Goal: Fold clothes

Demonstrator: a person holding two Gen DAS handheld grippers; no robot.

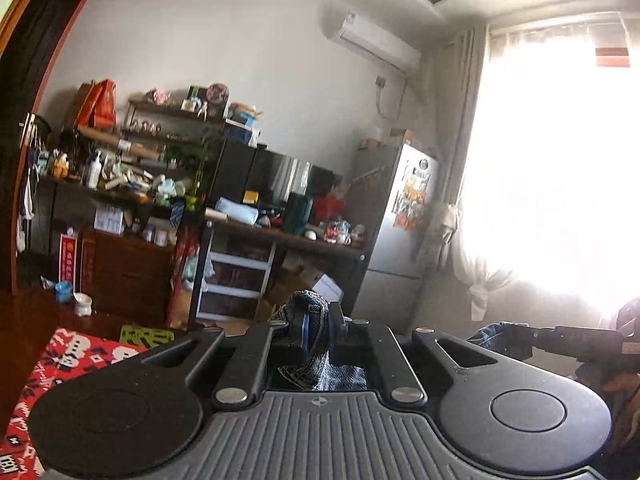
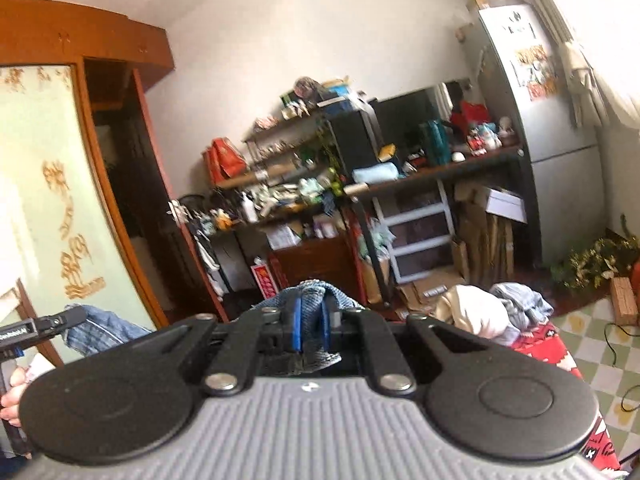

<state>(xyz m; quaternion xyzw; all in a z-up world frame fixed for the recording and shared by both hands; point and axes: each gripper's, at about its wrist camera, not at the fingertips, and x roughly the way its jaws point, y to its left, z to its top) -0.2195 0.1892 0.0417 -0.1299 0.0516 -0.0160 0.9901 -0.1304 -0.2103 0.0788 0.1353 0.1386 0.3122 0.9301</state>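
The left gripper (image 1: 316, 330) is pinching a bunched fold of blue denim garment (image 1: 308, 308) between its narrow-set jaws, the cloth poking up above the fingers and hanging down behind them toward the camera. The right gripper (image 2: 310, 326) is doing the same, its blue-padded fingers (image 2: 295, 330) closing on another bunch of the same denim (image 2: 320, 292), which is draping over the fingertips. Both tools are being held up off the bed, pointing out into the room rather than down.

Taking the grey fridge (image 1: 396, 216) as the marker: in the left wrist view the right gripper's arm is showing low and to the right of it, in front of the bright curtained window (image 1: 552, 168), with more denim trailing from it. A cluttered desk (image 1: 288, 240) is standing just to the left of the fridge, and shelving (image 1: 160, 148) crowded with small items is sitting further left again. A red patterned bedspread (image 1: 60, 364) is lying well below and left of the fridge.

In the right wrist view, a heap of other clothes (image 2: 488, 312), pale and grey-blue, is lying below the fridge (image 2: 552, 128) on the red spread. A hand (image 2: 14, 392) is gripping the left tool at the far left edge, beside a wooden wardrobe (image 2: 48, 184) with a pale patterned door
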